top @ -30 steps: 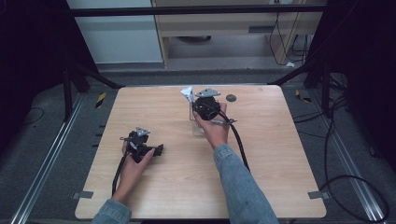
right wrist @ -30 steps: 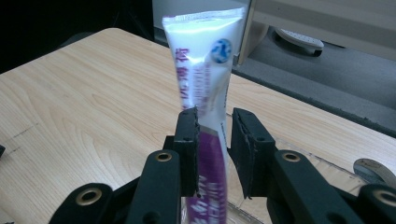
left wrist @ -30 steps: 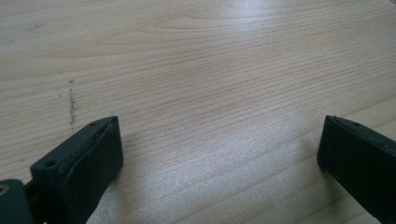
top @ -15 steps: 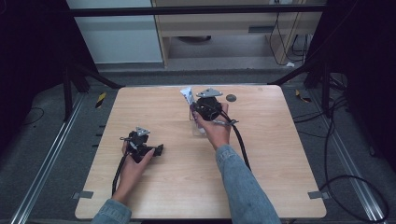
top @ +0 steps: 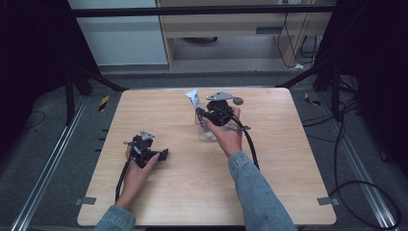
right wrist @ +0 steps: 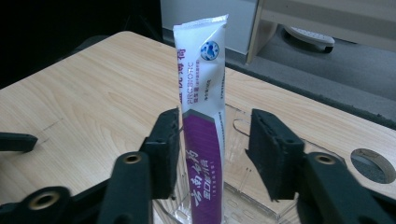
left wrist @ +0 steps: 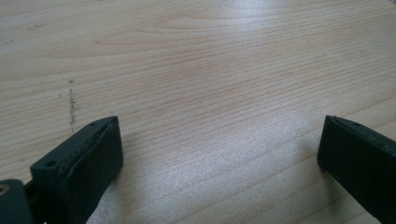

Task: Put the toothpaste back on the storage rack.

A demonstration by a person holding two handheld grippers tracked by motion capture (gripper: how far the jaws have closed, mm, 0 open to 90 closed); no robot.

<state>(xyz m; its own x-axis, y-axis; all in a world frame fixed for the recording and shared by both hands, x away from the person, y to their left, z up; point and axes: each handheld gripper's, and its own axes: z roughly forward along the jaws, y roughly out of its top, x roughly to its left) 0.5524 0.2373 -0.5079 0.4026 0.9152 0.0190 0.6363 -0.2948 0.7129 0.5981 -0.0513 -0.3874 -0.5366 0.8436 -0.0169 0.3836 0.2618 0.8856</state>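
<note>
The right tool (right wrist: pixel 212 149) stands over the far middle of the worktop (top: pixel 288 183), with its two black jaws partly apart and a white-and-purple sachet (right wrist: pixel 203 121) between them. In the right gripper view, the sachet stands upright with its lower end inside a clear plastic holder (right wrist: pixel 252 205), and its white upper half rises above the jaw tips. The jaw on the left of that view sits against or just beside the sachet's edge; whether it touches cannot be told. The jaw on the right of that view stands clear of the sachet, with a visible gap. These jaws have just been opening, so the sachet sits between them without being clamped. In the high view, the right tool (top: pixel 204 114) is held in the person's right hand (top: pixel 226 137), and the sachet (top: pixel 193 98) projects beyond it toward the far edge. A round hole (top: pixel 237 101) in the worktop lies just beside the right tool, on its far right side. The left tool (top: pixel 163 155) rests low on the near left part of the worktop, held in the left hand (top: pixel 137 168), well apart from the sachet. In the left gripper view, its jaws stand wide apart above bare wood, with nothing between them.
</note>
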